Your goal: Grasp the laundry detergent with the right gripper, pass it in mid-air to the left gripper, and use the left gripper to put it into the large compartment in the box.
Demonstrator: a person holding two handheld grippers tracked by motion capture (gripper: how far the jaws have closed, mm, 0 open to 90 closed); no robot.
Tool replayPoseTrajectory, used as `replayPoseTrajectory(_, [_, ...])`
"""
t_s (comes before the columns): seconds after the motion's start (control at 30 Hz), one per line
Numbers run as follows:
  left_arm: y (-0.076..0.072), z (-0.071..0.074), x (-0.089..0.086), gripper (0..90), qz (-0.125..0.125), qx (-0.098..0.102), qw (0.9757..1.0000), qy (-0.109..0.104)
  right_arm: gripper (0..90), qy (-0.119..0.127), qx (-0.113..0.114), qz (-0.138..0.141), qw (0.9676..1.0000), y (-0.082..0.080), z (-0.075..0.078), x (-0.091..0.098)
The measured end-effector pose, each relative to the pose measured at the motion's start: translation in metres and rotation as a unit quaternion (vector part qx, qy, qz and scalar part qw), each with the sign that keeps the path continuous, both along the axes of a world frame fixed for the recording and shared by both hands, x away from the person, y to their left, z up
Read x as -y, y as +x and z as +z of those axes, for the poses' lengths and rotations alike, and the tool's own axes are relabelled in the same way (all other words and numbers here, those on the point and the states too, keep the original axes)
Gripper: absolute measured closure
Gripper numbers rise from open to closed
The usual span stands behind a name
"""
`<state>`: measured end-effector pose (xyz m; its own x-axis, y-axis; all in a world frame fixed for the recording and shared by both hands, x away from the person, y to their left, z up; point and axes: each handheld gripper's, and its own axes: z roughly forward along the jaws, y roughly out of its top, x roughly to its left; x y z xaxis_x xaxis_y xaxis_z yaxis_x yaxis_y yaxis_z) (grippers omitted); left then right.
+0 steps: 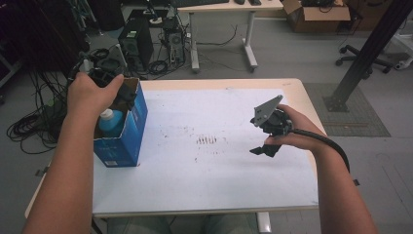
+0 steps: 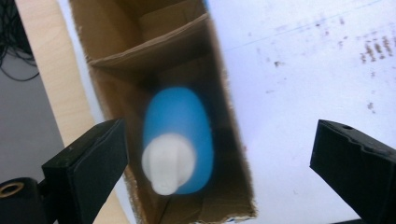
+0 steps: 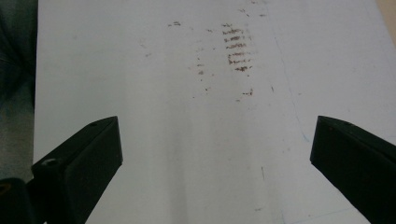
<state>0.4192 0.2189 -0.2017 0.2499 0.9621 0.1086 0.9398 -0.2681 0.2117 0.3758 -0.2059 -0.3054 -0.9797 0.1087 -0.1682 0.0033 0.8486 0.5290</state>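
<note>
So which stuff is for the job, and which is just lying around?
For the job: blue bottle, blue box holding it, left gripper open above it.
Just around: right gripper open over the white sheet, computer towers, cardboard box, office chair.

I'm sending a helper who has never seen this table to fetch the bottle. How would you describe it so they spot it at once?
Go to the white sheet covering the table; at its left edge stands an open blue cardboard box with a divider inside. The blue bottle stands upright in the near compartment, under the left gripper. Its white cap marks it out; nothing else in the box is blue.
</note>
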Motion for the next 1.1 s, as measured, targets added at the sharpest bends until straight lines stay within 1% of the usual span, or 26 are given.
replayPoseTrajectory(0.1, [0.000,0.004,0.004,4.6,-0.001,0.000,0.9999,0.010,2.2,0.001,0.000,0.000,1.0000,0.000,0.000,0.000])
replayPoseTrajectory(0.17, [0.000,0.006,0.007,4.7,-0.011,-0.001,0.9999,0.010,2.2,-0.001,0.000,-0.001,1.0000,0.000,0.001,0.001])
replayPoseTrajectory(0.23, [-0.001,0.009,0.009,4.7,-0.020,0.002,0.9998,0.001,2.2,0.000,0.000,-0.002,1.0000,0.000,0.002,0.002])
replayPoseTrajectory(0.3, [-0.002,0.011,0.012,4.9,-0.032,0.004,0.9995,0.008,2.2,0.000,0.001,-0.002,1.0000,0.000,0.002,0.002])
replayPoseTrajectory(0.37, [-0.002,0.014,0.014,5.0,-0.039,0.006,0.9992,0.007,2.2,0.001,0.002,-0.003,1.0000,0.000,0.003,0.003])
replayPoseTrajectory(0.43, [-0.003,0.017,0.017,4.8,-0.046,0.008,0.9988,0.012,2.2,0.002,0.004,-0.004,1.0000,0.000,0.004,0.004])
replayPoseTrajectory(0.5, [-0.003,0.020,0.021,4.9,-0.055,0.009,0.9984,0.009,2.2,0.002,0.003,-0.006,1.0000,-0.001,0.005,0.004])
replayPoseTrajectory(0.57, [-0.004,0.023,0.024,4.8,-0.067,0.009,0.9976,0.014,2.2,0.001,0.004,-0.006,1.0000,-0.001,0.006,0.005])
replayPoseTrajectory(0.63, [-0.005,0.026,0.029,4.8,-0.082,0.015,0.9964,0.010,2.2,0.002,0.004,-0.007,1.0000,-0.002,0.006,0.006])
replayPoseTrajectory(0.67, [-0.005,0.027,0.031,4.6,-0.091,0.014,0.9957,0.009,2.2,0.001,0.005,-0.008,1.0000,-0.002,0.007,0.006])
replayPoseTrajectory(0.7, [-0.005,0.028,0.034,4.3,-0.100,0.012,0.9949,0.009,2.2,0.001,0.005,-0.008,1.0000,-0.002,0.007,0.007])
replayPoseTrajectory(0.8, [-0.007,0.031,0.042,4.6,-0.131,0.012,0.9913,0.009,2.2,0.002,0.005,-0.007,1.0000,-0.003,0.007,0.008])
replayPoseTrajectory(0.83, [-0.007,0.033,0.045,4.6,-0.137,0.013,0.9904,0.010,2.2,0.002,0.005,-0.009,0.9999,-0.003,0.007,0.009])
replayPoseTrajectory(0.9, [-0.008,0.035,0.051,4.6,-0.156,0.017,0.9876,0.009,2.2,0.001,0.005,-0.009,0.9999,-0.004,0.008,0.010])
replayPoseTrajectory(0.93, [-0.008,0.037,0.053,4.6,-0.164,0.015,0.9863,0.010,2.2,0.001,0.005,-0.011,0.9999,-0.004,0.008,0.011])
replayPoseTrajectory(0.97, [-0.008,0.038,0.057,4.6,-0.180,0.012,0.9835,0.013,2.2,0.000,0.005,-0.010,0.9999,-0.004,0.008,0.011])
replayPoseTrajectory(1.0, [-0.008,0.038,0.060,4.6,-0.188,0.009,0.9820,0.015,2.2,-0.001,0.006,-0.011,0.9999,-0.004,0.008,0.012])
replayPoseTrajectory(1.03, [-0.009,0.039,0.064,4.6,-0.202,0.005,0.9792,0.020,2.2,-0.002,0.004,-0.012,0.9999,-0.004,0.009,0.012])
replayPoseTrajectory(1.1, [-0.009,0.041,0.071,4.6,-0.219,0.006,0.9755,0.021,2.2,-0.003,0.006,-0.013,0.9999,-0.004,0.010,0.013])
